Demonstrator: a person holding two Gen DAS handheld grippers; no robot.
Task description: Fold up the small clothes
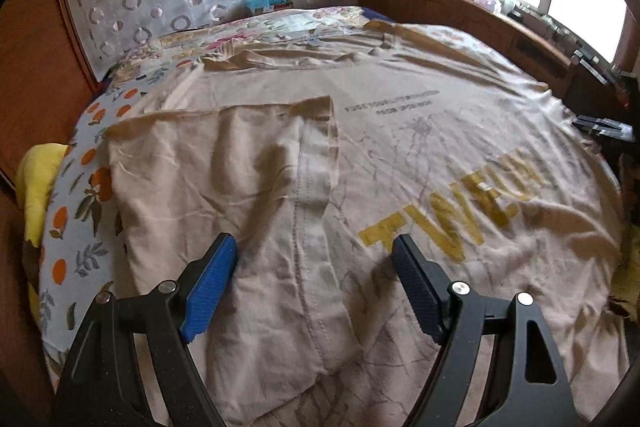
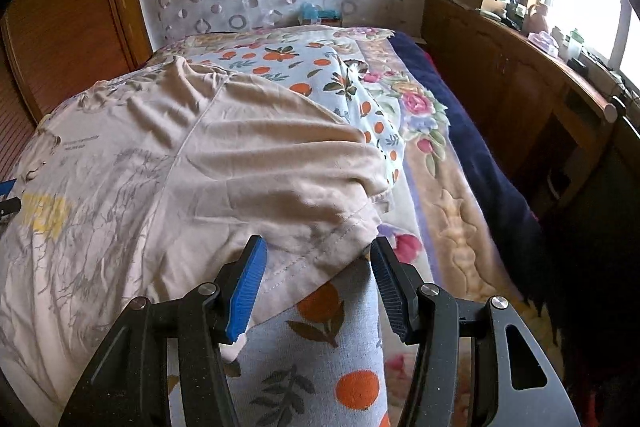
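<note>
The right gripper (image 2: 318, 255) hangs with its blue pads spread and nothing pinched; the hemmed corner of the T-shirt's sleeve (image 2: 320, 227) lies just ahead of and between its tips, over an orange-print sheet (image 2: 320, 367) on the bed. That corner is what the coming move seems to turn on: the sleeve runs away from this gripper toward the shirt body on its left, so the right gripper is the nearer one for closing on it and carrying it inward.

The left gripper (image 1: 314, 247) is likewise spread wide and empty, poised over a panel already folded in (image 1: 224, 187), whose stitched hem runs straight ahead between its pads.

The T-shirt (image 1: 400, 155) is beige, creased, spread flat across the bed, with yellow lettering to the left gripper's right and a faint grey line drawing.
</note>
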